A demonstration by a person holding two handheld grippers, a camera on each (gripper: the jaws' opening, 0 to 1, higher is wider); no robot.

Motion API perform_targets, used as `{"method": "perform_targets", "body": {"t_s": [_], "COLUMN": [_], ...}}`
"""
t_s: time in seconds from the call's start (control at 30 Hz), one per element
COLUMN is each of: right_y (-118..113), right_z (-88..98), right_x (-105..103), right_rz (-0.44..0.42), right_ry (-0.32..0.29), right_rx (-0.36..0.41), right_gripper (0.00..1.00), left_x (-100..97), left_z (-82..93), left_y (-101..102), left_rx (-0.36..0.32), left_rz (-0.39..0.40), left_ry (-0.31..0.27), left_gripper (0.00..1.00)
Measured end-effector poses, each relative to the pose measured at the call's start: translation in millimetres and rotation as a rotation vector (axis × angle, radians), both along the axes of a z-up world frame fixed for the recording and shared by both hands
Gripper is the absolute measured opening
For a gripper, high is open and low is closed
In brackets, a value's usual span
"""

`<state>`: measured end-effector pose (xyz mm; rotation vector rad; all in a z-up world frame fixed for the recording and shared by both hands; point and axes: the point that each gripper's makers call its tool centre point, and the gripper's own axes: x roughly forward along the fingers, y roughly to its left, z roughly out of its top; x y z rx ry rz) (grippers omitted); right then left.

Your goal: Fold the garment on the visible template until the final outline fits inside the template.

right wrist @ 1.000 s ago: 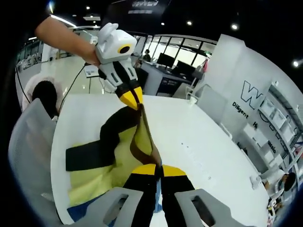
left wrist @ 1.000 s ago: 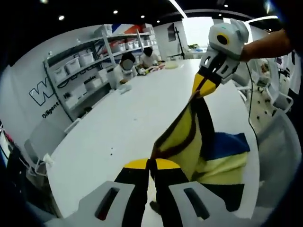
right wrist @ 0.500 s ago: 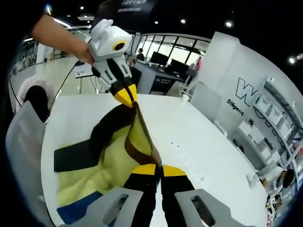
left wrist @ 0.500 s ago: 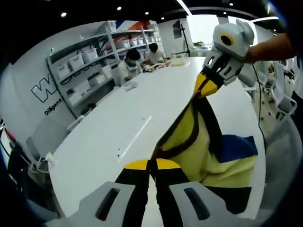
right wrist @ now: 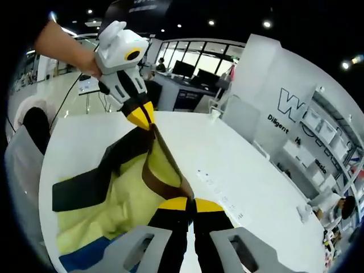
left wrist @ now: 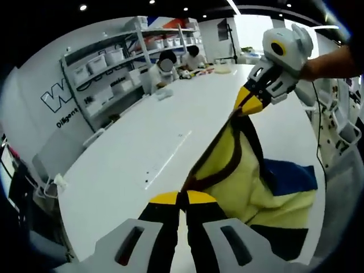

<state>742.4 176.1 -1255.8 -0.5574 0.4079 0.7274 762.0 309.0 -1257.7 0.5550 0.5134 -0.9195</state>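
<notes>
A yellow garment (left wrist: 242, 170) with brown trim, black bands and a blue patch hangs stretched between both grippers above the white table (left wrist: 142, 148). My left gripper (left wrist: 182, 197) is shut on one end of its brown-edged hem. The right gripper (left wrist: 248, 106), held by a hand, pinches the other end farther away. In the right gripper view my right gripper (right wrist: 190, 201) is shut on the hem of the garment (right wrist: 122, 187), and the left gripper (right wrist: 141, 116) clamps the far end. The lower part of the cloth rests on the table. I cannot make out a template outline.
Shelving (left wrist: 108, 62) with white bins lines the wall, and two people (left wrist: 168, 65) sit at the table's far end. Small marks (left wrist: 165, 159) run along the bare tabletop. A grey chair (right wrist: 23, 165) stands by the table edge, and desks with monitors (right wrist: 187, 74) lie beyond.
Both views have shifted a little as the hands moved; the garment stays stretched between the two shut grippers, with slightly more of the cloth spread over the table.
</notes>
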Motion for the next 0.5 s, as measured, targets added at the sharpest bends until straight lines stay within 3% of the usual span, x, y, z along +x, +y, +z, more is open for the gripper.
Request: {"method": "perform_targets", "body": {"t_s": [0.3,0.5], "right_y": [-1.0,-4.7], "right_z": [-30.4,-53.2], "right_x": [12.9,22.7], "right_rz": [-0.01,-0.036], "right_ry": [0.035,0.066], "right_rx": [0.01,0.002], "right_gripper": [0.0,0.0], "left_x": [16.9,21.7], "left_z": [-20.8,-39.9], "left_y": [-0.4,-5.2], "left_rx": [0.036,0.085], "left_rz": [0.036,0.018], "left_ry": [0.016,0.01], "left_gripper": [0.02,0.02]}}
